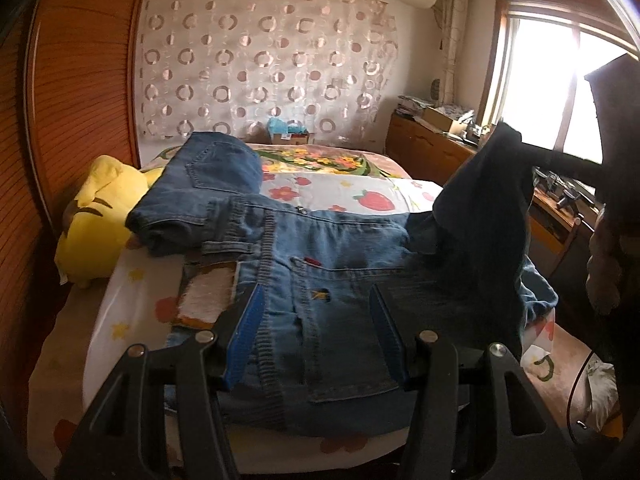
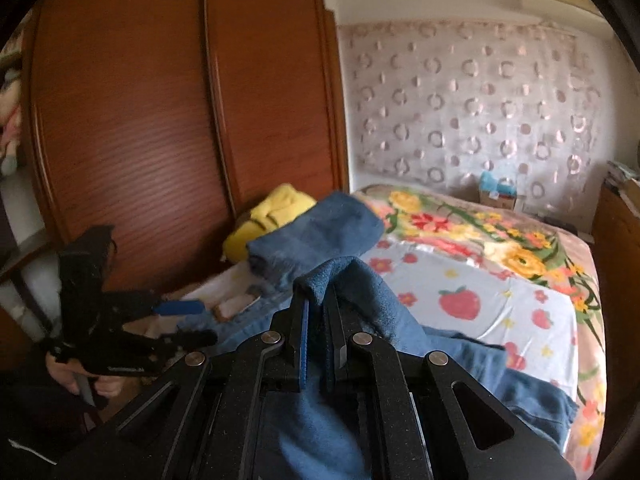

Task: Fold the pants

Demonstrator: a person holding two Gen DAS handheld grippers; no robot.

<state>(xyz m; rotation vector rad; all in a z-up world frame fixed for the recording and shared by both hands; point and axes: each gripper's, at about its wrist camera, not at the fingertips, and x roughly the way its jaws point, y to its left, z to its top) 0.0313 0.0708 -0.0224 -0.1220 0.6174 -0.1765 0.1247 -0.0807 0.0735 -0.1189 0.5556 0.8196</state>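
Observation:
Blue jeans lie across the bed, their elastic waistband toward me in the left wrist view. My left gripper hovers open just over the waist, and nothing is between its blue pads. One pant leg is lifted off the bed on the right, hanging from my right gripper, a dark shape against the window. The right wrist view shows that gripper shut on the fabric of the leg, which bunches over its fingertips. The left gripper shows at the left there, open, in a hand.
A second, folded pair of jeans rests at the bed's left side against a yellow plush toy. The bed has a flower and strawberry sheet. A wooden wardrobe stands left and a cluttered dresser right under the window.

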